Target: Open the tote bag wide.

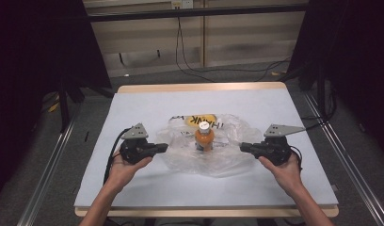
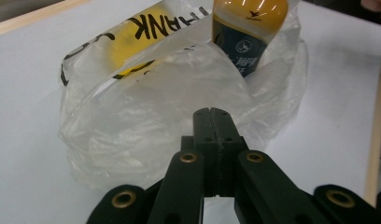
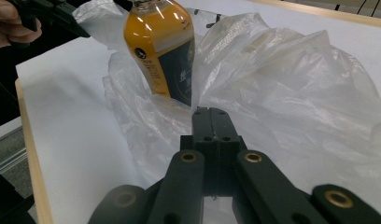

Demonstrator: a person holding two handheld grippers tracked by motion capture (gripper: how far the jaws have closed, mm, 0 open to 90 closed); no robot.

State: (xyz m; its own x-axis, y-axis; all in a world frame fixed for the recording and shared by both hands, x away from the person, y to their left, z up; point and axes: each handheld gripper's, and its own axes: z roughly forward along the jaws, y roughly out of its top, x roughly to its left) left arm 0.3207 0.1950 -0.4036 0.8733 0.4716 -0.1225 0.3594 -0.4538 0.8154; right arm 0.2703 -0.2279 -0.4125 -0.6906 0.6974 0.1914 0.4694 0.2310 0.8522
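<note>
Both tongs, left gripper [image 1: 164,147] and right gripper [image 1: 244,147], sit clenched empty beside the plastic bag [image 1: 228,157]; the gripper views reveal the bottle's [image 1: 204,136] dark label.

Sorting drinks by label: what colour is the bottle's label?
Dark navy with pale print, on the orange bottle; the right gripper view shows it best.

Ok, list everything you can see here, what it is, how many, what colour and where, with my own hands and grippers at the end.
Table: one, pale blue top with a wooden edge, middle of the high view.
Plastic bag: one, clear with yellow and black print, crumpled at the table's middle.
Bottle: one, orange with a white cap and dark label, upright within the bag.
Cables: a few, black, on the floor beyond the table.
Left gripper: black, jaws shut, left of the bag.
Right gripper: black, jaws shut, right of the bag.
</note>
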